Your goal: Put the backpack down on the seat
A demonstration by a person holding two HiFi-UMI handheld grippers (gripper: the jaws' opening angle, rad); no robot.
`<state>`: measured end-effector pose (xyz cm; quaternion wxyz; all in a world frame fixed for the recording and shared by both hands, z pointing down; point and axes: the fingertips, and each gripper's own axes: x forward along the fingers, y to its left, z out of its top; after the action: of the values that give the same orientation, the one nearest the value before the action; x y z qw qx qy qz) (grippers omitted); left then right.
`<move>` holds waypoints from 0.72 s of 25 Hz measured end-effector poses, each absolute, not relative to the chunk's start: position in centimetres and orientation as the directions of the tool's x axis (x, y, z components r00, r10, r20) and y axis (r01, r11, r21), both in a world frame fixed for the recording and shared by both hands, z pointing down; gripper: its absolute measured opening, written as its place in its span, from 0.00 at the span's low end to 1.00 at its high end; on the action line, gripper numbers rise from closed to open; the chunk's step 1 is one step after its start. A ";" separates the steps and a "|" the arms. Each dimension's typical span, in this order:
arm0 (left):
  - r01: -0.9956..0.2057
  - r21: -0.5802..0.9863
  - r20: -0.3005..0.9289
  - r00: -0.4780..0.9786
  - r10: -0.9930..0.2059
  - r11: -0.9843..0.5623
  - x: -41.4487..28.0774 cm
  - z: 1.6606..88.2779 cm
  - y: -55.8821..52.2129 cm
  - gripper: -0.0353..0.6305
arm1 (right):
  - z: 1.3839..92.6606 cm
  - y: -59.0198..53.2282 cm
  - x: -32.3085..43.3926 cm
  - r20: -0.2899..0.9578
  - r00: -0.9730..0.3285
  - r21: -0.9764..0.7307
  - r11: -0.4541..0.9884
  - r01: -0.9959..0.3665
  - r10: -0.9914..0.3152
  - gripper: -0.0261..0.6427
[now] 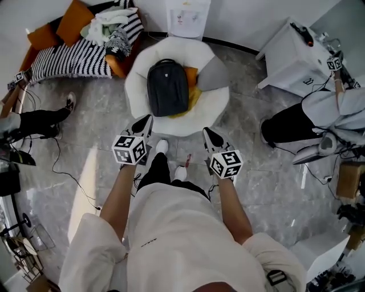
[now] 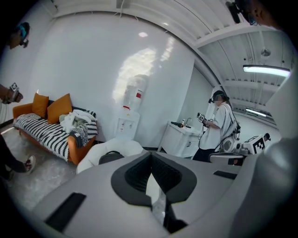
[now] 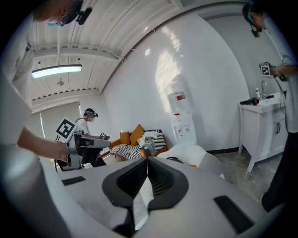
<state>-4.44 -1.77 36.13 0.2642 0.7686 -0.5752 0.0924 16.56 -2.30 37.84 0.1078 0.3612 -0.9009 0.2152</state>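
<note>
The round white seat (image 1: 137,85) carries the black backpack (image 1: 167,86), lying flat at its middle. The left hand-held gripper (image 1: 146,121) and right hand-held gripper (image 1: 209,133) hang clenched and empty just short of the seat. The putting-down looks done, so I'd expect only backing away.

cushion (image 1: 194,97): mostly hidden under the backpack (image 1: 167,86); only its right side shows.
person at left (image 1: 35,121): cut off by the edge; only a leg and shoe show.
dispenser (image 1: 188,16): print too small to read.
person at right (image 1: 328,117): partly cut off by the edge.
</note>
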 end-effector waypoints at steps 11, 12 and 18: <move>-0.943 0.289 0.413 0.279 -0.867 -0.166 -4.5 32.8 4.0 0.08 | 34.5 0.5 18.3 0.294 -0.733 -0.294 0.672 -0.680 -0.613 0.08; -0.942 0.291 0.407 0.279 -0.870 -0.166 -4.7 32.6 4.2 0.08 | 34.2 0.5 18.4 0.288 -0.732 -0.291 0.672 -0.681 -0.617 0.08; -0.941 0.273 0.369 0.292 -0.882 -0.198 -5.1 30.5 4.0 0.08 | 32.5 0.4 18.4 0.260 -0.743 -0.275 0.690 -0.669 -0.617 0.08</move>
<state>-5.09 4.02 30.52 0.2270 0.7711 -0.5912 0.0652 18.37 0.39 32.46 0.0735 0.3507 -0.9164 0.1784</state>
